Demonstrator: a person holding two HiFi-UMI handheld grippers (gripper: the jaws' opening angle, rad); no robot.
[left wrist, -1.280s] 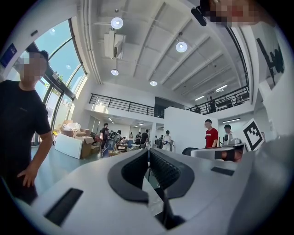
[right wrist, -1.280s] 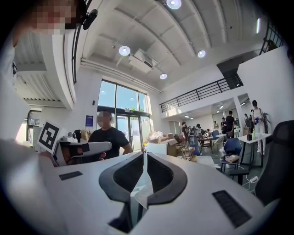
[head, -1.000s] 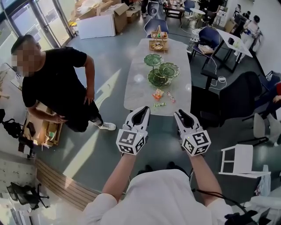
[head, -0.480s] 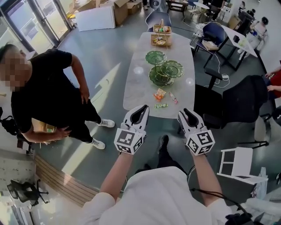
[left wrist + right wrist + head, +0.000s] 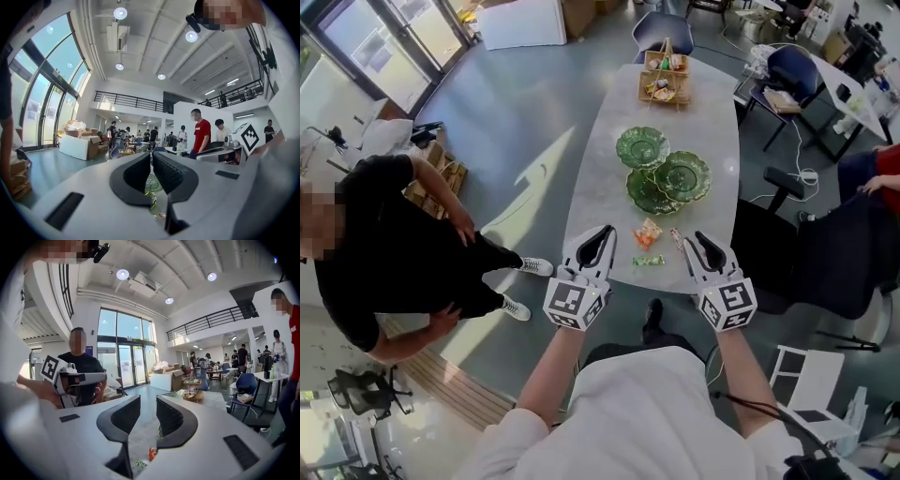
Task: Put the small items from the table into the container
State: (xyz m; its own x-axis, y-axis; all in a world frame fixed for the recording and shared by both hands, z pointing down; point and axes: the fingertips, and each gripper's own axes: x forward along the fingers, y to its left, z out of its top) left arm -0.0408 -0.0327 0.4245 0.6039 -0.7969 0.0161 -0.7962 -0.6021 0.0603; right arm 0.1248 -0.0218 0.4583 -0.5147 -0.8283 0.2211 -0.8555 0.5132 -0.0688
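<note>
Two bare forearms reach out of our white sleeves, side by side and well apart, each hand gripping its tool with the marker cube facing back at us. Our left gripper (image 5: pixel 605 232) points over the near left corner of the white marble table (image 5: pixel 600 187). In its own view (image 5: pixel 151 157) the jaws stand only a thin slit apart, with nothing between them and no pad pressing on anything. Our right gripper (image 5: pixel 695 237) hangs over the near right edge of the table, its nose dipped a little toward the tabletop. Seen from its own camera (image 5: pixel 148 401), its jaws are parted wider than the left pair and are likewise empty. Between the two tools, on the near end of the table, lie the small items, touched by neither gripper: an orange packet (image 5: pixel 648 232), a green-wrapped sweet (image 5: pixel 649 260) just below it, and a slim red-and-white wrapper (image 5: pixel 677 236) near the right jaws. The orange packet (image 5: pixel 151 453) and the green sweet (image 5: pixel 139 464) also show low in the gap of the right jaws. Beyond the items a cluster of green plates (image 5: pixel 661 173) sits mid-table, and a wooden basket (image 5: pixel 664 80) stands at the far end. Left of the table, on the grey floor, a person in a black shirt (image 5: pixel 375 262) leans forward.
</note>
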